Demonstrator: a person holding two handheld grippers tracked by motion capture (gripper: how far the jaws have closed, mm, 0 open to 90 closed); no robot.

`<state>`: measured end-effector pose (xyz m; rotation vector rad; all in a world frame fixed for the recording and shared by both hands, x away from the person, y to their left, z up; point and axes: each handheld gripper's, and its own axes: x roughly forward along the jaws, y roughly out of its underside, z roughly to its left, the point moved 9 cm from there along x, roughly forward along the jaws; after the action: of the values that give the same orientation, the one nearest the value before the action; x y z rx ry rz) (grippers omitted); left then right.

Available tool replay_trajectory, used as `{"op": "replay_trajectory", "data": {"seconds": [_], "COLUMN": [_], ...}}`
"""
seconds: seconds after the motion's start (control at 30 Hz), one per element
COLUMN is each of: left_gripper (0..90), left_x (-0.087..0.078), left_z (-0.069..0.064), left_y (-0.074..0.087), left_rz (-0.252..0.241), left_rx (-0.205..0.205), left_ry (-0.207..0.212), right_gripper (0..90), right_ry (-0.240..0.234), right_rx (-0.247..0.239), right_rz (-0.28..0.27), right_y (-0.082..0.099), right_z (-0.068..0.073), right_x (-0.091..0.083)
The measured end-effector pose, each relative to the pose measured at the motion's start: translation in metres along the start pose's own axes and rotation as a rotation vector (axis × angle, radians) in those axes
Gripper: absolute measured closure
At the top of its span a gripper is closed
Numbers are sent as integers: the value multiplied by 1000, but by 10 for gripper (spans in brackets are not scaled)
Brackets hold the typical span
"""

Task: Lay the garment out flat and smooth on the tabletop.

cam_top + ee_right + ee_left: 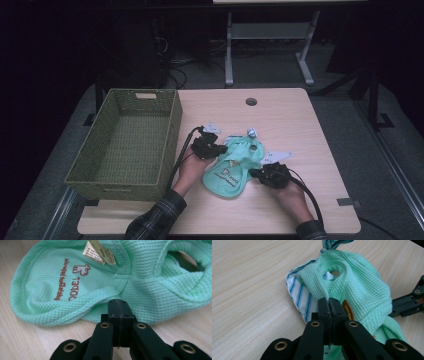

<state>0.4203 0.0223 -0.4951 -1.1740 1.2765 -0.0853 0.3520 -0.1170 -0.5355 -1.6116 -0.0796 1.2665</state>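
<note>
A small mint-green waffle-knit garment (231,172) lies on the table, with brown print, a tan label (100,251) and a blue-striped white lining (298,293). My left gripper (220,150) is at its upper left edge, and the left gripper view shows it (329,306) shut on a raised fold of the green cloth (359,282). My right gripper (252,173) is at the garment's right edge. In the right gripper view it (119,305) is shut over the near hem of the cloth (62,275), apparently pinching it. The right gripper's black body (409,302) also appears at the right of the left gripper view.
A green woven basket (175,120), with nothing inside, stands on the left part of the wooden table (310,130). A round cable hole (251,101) is near the table's far edge. A desk frame (270,35) stands on the floor beyond the table.
</note>
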Motion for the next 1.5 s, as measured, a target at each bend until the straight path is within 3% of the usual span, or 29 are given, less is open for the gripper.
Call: {"op": "replay_trajectory", "data": {"seconds": [0.3,0.57,0.7,0.9,1.17,1.27,1.5], "left_gripper": [886,887,887,887,882,838,655], "left_x": [0,1,5,13,17,16,6], "left_z": [3,6,1,-14,-20,-20,-17], "left_y": [3,13,19,35,38,37,31], "left_rz": [8,54,77,152,161,159,140], "left_rx": [-10,-16,-10,31,57,53,54], "left_ry": [-11,-18,-9,12,6,9,-10], "right_gripper": [900,900,900,900,900,897,771], "right_ry": [-10,2,14,27,16,10,-7], "right_rx": [8,-16,-19,5,11,8,27], "right_rz": [10,48,63,61,59,55,36], "right_y": [3,15,24,36,44,44,34], "right_z": [-2,-7,-14,-26,-25,-25,-27], "right_x": [-3,-17,-29,-43,-51,-51,-55]}}
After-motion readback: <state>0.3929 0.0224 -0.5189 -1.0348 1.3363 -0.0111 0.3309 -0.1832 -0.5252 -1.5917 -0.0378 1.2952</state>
